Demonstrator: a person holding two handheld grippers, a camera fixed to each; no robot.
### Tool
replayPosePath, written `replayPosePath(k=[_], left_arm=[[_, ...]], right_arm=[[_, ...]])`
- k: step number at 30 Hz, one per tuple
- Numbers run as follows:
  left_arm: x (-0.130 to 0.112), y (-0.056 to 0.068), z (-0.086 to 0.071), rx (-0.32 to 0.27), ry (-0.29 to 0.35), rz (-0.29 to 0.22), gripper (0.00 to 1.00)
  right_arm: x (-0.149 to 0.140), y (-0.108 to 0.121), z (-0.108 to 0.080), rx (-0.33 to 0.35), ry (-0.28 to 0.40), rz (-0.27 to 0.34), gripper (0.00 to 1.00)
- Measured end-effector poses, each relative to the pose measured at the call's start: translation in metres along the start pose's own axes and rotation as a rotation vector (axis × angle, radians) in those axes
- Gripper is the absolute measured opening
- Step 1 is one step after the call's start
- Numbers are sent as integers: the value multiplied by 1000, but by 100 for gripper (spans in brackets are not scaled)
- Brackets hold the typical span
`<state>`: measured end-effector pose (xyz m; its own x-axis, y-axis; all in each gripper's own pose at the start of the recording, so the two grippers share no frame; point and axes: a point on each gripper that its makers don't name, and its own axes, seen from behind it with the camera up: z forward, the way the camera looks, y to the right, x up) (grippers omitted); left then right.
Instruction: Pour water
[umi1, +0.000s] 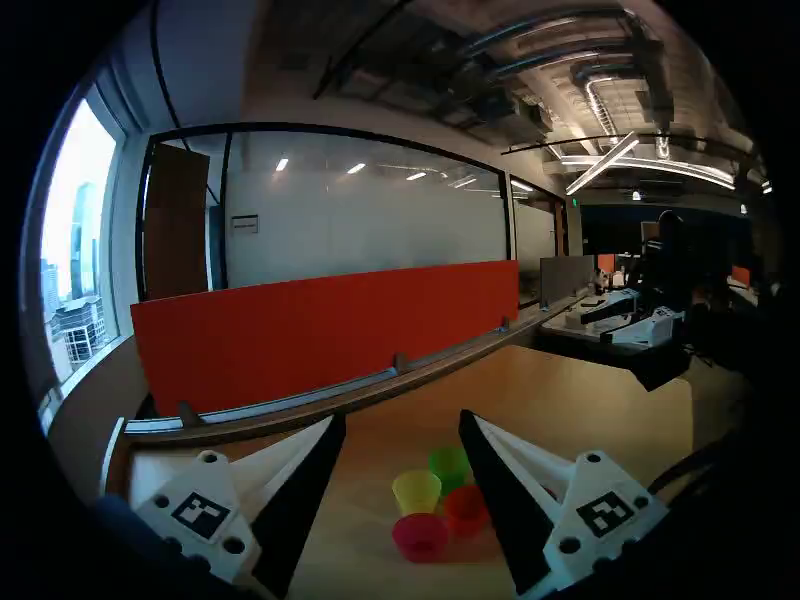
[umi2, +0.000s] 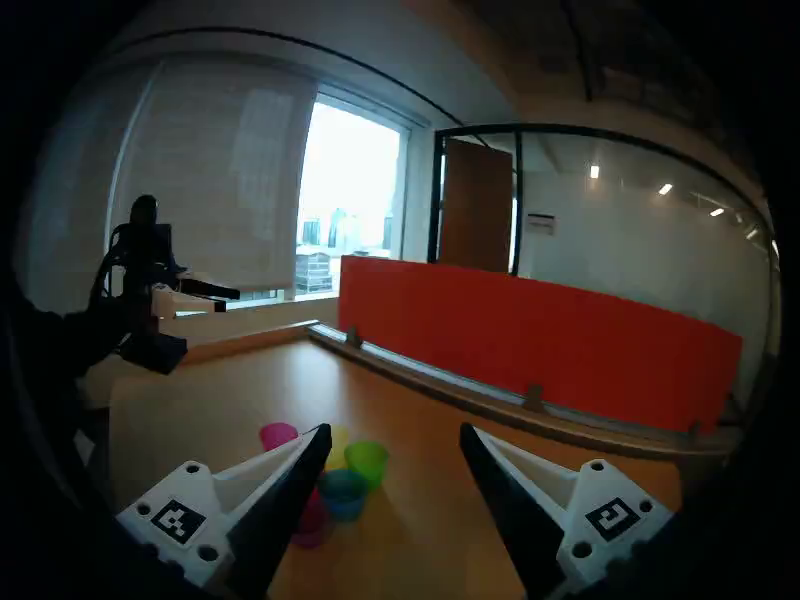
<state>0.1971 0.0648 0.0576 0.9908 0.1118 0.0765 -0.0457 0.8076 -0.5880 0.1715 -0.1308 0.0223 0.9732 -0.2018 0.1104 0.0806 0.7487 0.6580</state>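
Your left gripper (umi1: 400, 418) is spread wide and empty, and so is your right gripper (umi2: 395, 428). Both are held about level, aimed over the cups (umi1: 417, 490) rather than at them. They stand bunched on the table (umi1: 560, 390), low between the fingers. Tip down, choose an outer one such as the pink cup (umi1: 421, 535), and centre it before closing, clear of its neighbours.

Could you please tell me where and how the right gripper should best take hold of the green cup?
I'd pinch the green cup across its side wall, below the rim, with the right gripper coming in level from the bare table on the view's right. It stands upright, mouth up, and the blue cup crowds its near left side.
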Motion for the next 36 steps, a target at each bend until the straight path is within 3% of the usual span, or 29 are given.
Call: replayPosePath(k=[6, 15, 24, 36], left_arm=[[-12, 4, 8, -55, -45, 28, 84], [-31, 6, 24, -122, -93, 18, 84], [-47, 6, 38, -171, -135, 21, 84], [-66, 13, 54, -215, -176, 67, 84]], right_arm=[[-7, -4, 7, 41, -34, -19, 99], [-22, -11, 20, 103, -94, -33, 100], [-40, -8, 34, 143, -141, -29, 100], [-61, -10, 52, 189, -205, -60, 100]])
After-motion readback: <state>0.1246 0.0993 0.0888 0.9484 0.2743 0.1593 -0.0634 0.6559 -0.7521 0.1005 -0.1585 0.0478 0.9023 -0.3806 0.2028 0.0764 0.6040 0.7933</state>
